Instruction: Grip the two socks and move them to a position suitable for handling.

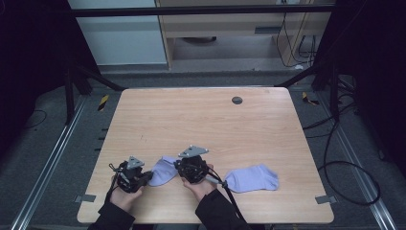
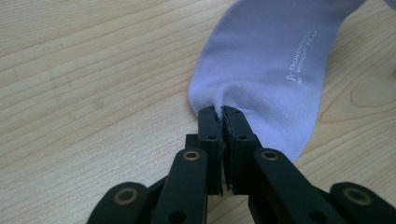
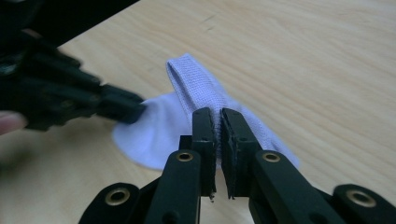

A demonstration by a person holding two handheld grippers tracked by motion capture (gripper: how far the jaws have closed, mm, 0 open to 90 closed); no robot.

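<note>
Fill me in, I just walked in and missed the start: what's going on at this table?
A person is working two hand-held tools on a lilac sock near the front of the wooden table. The left claw is pinched shut on one end of that sock, and the right claw is shut on its ribbed part, which stands up off the table. A second lilac sock lies flat to the right, untouched.
</note>
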